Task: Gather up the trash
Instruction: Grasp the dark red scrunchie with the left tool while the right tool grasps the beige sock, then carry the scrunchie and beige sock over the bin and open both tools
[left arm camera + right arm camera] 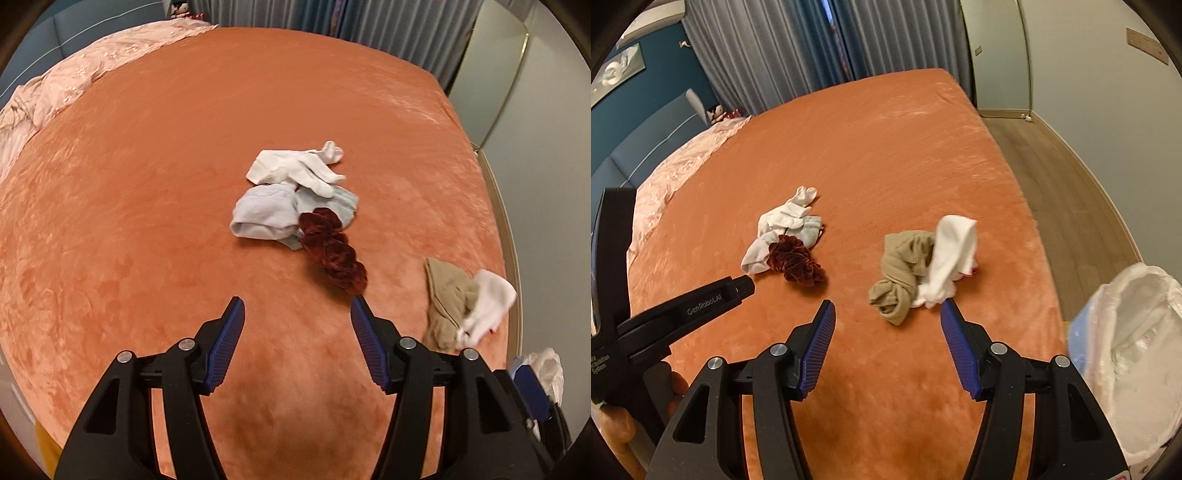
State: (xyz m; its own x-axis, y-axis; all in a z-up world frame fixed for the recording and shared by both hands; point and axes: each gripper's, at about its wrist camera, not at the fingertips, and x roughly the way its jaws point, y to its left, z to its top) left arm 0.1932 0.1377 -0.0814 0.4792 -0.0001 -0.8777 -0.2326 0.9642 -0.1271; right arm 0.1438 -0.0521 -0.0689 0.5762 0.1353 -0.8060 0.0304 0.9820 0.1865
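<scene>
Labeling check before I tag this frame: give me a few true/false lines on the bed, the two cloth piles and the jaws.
1. Both grippers hold nothing. True: left gripper and right gripper have open, empty jaws.
2. The scrunchie lies apart from the cloth. False: it touches the blue sock.
3. The tan sock touches a white sock. True.
4. The bed is green. False: orange.
5. The bin sits on the bed. False: beside it.

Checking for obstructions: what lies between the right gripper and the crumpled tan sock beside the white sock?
Only bare orange bedspread separates the open right gripper from the tan sock, as the right wrist view shows.
</scene>
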